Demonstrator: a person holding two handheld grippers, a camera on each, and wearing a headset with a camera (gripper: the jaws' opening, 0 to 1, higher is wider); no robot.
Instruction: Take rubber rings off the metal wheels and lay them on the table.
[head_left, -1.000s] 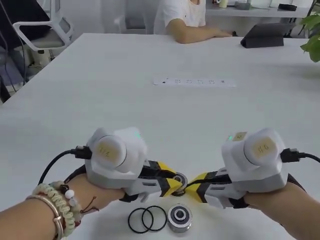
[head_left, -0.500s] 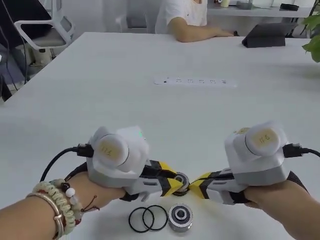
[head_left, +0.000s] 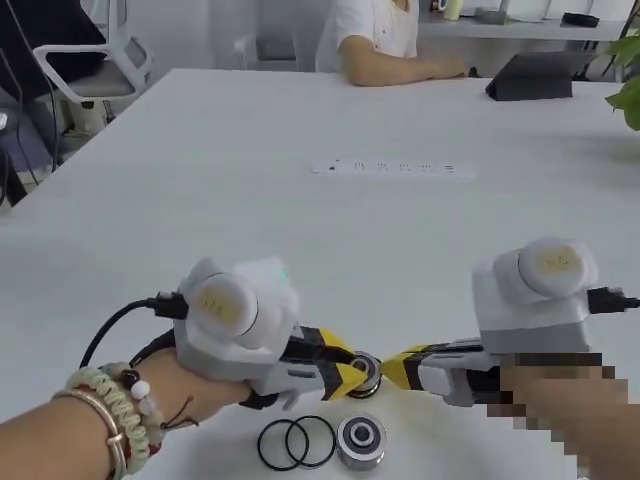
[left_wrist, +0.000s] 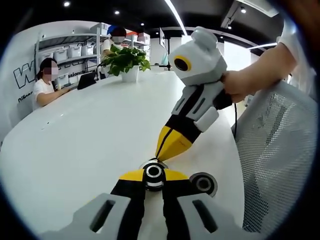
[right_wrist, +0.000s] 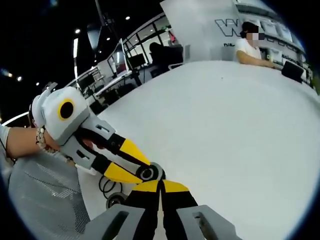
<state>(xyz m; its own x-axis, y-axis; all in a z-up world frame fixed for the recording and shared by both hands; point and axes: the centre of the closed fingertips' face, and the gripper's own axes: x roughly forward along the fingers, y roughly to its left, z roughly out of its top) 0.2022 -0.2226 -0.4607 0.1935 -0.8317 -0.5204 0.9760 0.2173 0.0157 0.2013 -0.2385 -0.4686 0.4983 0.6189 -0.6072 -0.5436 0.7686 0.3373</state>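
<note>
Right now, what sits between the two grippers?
A wheel: the left gripper clamps it in its jaws, and the right gripper meets its rim with jaws closed. This is clearest in the left gripper view.

Both forearms are reaching in low, grippers pointing tip to tip. Left gripper is lying roughly level in the left hand, its jaws clamping a metal wheel between them. Right gripper is angling inward, jaws pressing together, tips meeting that wheel's edge.

The left gripper and right gripper have white-grey housings, yellow-black jaws and black cables. Beaded bracelets ring the left wrist.
</note>
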